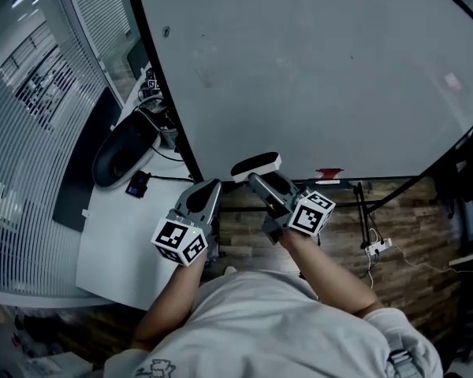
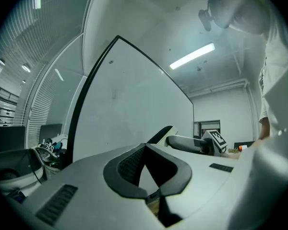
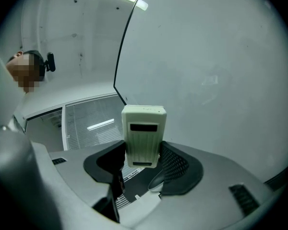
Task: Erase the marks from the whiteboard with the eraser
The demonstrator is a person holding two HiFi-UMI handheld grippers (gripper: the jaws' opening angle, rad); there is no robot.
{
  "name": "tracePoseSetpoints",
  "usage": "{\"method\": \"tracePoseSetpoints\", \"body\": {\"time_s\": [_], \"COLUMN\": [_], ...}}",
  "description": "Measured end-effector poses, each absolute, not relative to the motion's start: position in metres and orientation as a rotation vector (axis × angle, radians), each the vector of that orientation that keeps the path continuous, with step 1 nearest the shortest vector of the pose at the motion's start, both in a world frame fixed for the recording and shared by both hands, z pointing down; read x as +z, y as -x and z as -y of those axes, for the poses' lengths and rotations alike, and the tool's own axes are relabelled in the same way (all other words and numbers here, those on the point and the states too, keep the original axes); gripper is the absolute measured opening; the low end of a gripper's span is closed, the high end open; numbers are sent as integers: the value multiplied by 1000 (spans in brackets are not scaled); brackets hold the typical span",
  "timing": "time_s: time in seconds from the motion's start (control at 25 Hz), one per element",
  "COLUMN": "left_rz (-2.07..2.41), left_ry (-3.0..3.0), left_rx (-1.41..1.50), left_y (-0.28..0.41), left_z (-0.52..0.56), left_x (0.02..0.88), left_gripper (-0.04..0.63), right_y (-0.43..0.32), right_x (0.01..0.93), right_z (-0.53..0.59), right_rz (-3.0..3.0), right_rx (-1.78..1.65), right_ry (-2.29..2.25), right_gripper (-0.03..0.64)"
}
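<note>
Head view: eraser [image 1: 256, 164] partly hidden by right gripper [image 1: 258, 178] fingers [image 1: 268, 188].

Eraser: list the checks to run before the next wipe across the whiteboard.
1. Eraser gripped between the right gripper jaws: ok.
2. Eraser's wiping face against the whiteboard: cannot tell.
3. Left gripper shut, empty, clear of the board: ok.
4. Board clean: cannot tell; a faint pinkish patch shows at far right.
5. Eraser at the board's lower edge, ready to sweep up: ok.
</note>
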State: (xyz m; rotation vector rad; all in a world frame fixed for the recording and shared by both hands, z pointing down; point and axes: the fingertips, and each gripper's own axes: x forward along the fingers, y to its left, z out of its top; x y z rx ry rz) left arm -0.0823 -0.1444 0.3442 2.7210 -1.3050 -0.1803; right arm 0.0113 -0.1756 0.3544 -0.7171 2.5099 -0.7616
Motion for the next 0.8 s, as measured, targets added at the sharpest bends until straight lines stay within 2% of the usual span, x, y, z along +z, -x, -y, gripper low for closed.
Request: {"method": "tracePoseSetpoints", "body": {"time_s": [0.44,0.8], "left_rz": [1352,1432], "left_ry": [-2672,-2622], "left_rx": [-126,-43], "left_y": [10,-18], "left_z": [71,-3], "left_x": [362,381], "left_gripper": [6,6], "right_y": [-86,-128], "right_x": [355,365], "right_z": [93,23], "right_rz": [-2580,-2663], "right_rx": [-718,-653], "right_ry": [665,664], "right_gripper": [232,232]}}
